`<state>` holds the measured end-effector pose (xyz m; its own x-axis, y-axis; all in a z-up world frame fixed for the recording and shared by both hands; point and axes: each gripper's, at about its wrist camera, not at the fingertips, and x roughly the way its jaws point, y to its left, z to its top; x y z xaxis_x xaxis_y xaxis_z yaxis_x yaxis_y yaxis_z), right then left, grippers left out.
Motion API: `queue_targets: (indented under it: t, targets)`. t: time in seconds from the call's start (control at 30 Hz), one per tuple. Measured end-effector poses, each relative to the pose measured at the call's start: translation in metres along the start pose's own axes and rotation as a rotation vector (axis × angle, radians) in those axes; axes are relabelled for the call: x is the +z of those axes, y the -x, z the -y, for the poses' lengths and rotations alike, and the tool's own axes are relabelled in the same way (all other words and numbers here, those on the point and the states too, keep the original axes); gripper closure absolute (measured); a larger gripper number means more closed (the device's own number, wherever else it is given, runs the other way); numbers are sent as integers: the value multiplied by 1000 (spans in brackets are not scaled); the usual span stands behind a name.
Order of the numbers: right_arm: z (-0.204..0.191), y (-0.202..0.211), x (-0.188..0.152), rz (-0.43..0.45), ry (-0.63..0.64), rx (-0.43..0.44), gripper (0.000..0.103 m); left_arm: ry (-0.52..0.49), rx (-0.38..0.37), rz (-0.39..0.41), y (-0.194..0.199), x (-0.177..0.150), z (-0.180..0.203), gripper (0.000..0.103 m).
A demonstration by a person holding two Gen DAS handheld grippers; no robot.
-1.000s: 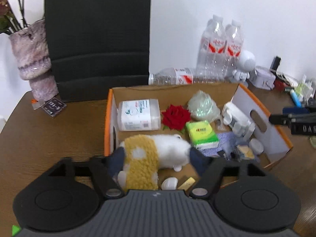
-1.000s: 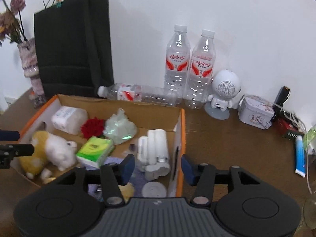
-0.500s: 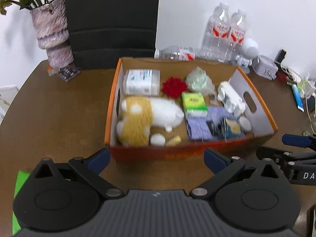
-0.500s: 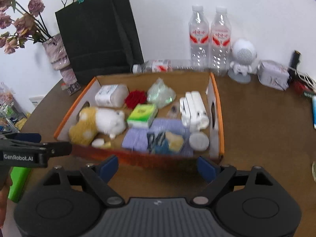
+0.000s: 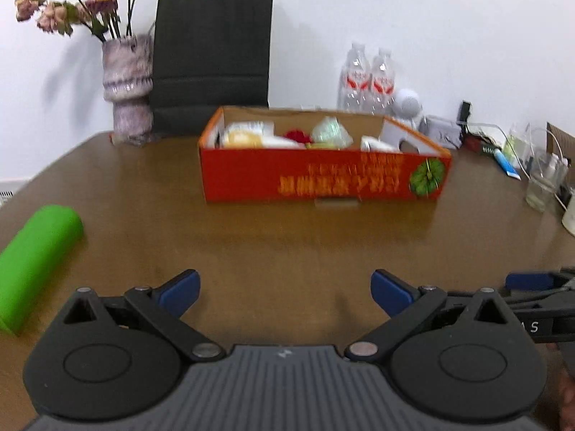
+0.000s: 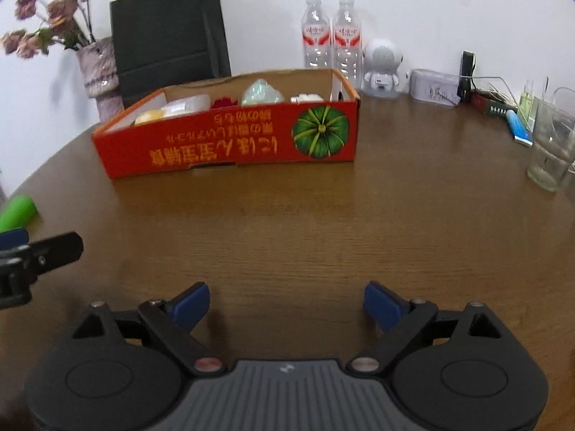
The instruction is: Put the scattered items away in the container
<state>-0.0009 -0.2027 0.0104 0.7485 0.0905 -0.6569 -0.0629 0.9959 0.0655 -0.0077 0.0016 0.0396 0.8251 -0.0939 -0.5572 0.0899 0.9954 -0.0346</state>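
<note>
While both claws hang over bare wood, one red cardboard box [image 5: 323,176] stands near the middle of the brown surface [image 5: 287,244], well apart from them. Left claw [image 5: 284,292]: released, jaws spread wide, nothing between them. Right claw [image 6: 286,305]: jaws opening, nothing between them; only the surface shows in the gap.

Box contents visible over the rim, counted from the right wrist view:
- one yellow-and-white plush item [image 6: 152,115] at the left end
- one white plastic tub [image 6: 187,104]
- one red flower [image 6: 223,102]
- one pale green crinkled bundle [image 6: 261,93]
- one white item [image 6: 305,98] at the right end

Further contents lie below the rim and cannot be counted.

Outside the box, one green cylinder [image 5: 34,262] lies on its side at the left edge of the surface, well apart from the box and just left of the left claw.

Along the rear wall stand two upright water bottles [image 6: 330,46], side by side, one white robot-shaped figure [image 6: 382,68], one black paper bag [image 6: 165,32] and one vase of dried flowers [image 5: 127,86]. One clear glass [image 6: 550,147] stands at the right edge, with one blue tube [image 6: 517,127] near it.
</note>
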Motion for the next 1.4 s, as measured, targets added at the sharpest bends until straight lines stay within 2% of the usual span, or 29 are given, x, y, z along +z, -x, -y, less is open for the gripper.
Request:
queue_targets:
  t: [0.2,0.4,1.4]
  targets:
    - [-11,-2,-8,18,56,9,0,-6,-3,-78,-12,-16,0,0]
    - [-10,-6,-7,14,49,-19,0,-52,22,-124,-22,-17,8,0]
    - [-9,-9,-5,13,35,-41,0,-41,22,-113,-27,-16,8,0]
